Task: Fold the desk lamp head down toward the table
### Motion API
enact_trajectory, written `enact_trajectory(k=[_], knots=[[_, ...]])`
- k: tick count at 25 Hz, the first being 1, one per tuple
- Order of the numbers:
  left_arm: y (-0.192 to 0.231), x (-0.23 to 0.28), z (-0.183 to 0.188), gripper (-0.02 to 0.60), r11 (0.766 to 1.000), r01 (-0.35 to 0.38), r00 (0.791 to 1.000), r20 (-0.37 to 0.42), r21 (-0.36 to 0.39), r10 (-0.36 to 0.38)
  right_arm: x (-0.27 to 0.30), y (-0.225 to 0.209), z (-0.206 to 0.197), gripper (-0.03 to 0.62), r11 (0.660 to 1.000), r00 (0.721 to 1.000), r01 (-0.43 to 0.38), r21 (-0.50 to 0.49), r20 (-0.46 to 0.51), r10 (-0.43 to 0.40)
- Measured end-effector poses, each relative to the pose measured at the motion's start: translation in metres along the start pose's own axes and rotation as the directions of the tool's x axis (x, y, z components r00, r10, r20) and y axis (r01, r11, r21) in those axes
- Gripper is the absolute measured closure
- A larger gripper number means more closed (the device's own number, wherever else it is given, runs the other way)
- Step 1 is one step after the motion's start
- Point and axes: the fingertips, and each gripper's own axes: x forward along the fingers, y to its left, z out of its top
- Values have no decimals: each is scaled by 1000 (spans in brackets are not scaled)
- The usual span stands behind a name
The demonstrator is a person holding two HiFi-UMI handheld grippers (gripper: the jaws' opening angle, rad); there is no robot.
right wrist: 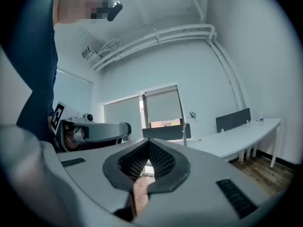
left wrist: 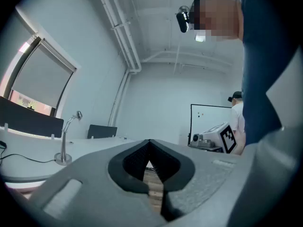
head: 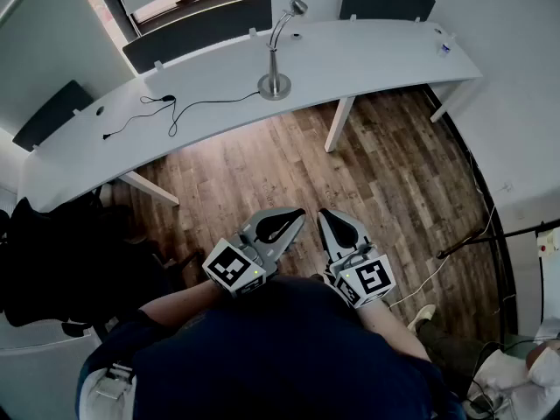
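Both tongs, left [head: 296,216] and right [head: 325,216], are closed on nothing and held level, side by side. Well ahead of them the desk lamp [head: 277,52] stands on the white counter [head: 376,55], its head [head: 298,7] raised. Folding seems not yet begun; the next move calls for approaching and opening one pair near the head.
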Motion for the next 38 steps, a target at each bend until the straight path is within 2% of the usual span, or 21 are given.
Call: enact_trajectory(k=[3, 10, 16, 25, 32, 38], knots=[[0, 2, 4, 575, 1000, 3, 1000, 6, 9, -3, 1, -1, 1, 585, 1000, 1000, 1, -2, 6, -1], [0, 6, 3, 575, 1000, -11, 1000, 13, -19, 11, 1, -3, -2, 585, 1000, 1000, -8, -1, 2, 8], [-1, 11, -2, 576, 1000, -17, 1000, 7, -2, 17, -3, -11, -2, 585, 1000, 1000, -16, 2, 5, 16], [-4, 33, -2, 575, 995, -91, 996, 13, -43, 92, -12, -30, -2, 583, 997, 997, -70, 15, 9, 70], [-6, 55, -8, 576, 985, -170, 985, 25, -35, 171, -20, -58, -12, 583, 991, 992, -128, 42, -1, 128], [16, 67, -10, 576, 977, -207, 978, 21, -42, 208, -5, -73, -13, 583, 985, 986, -168, 40, -1, 168]])
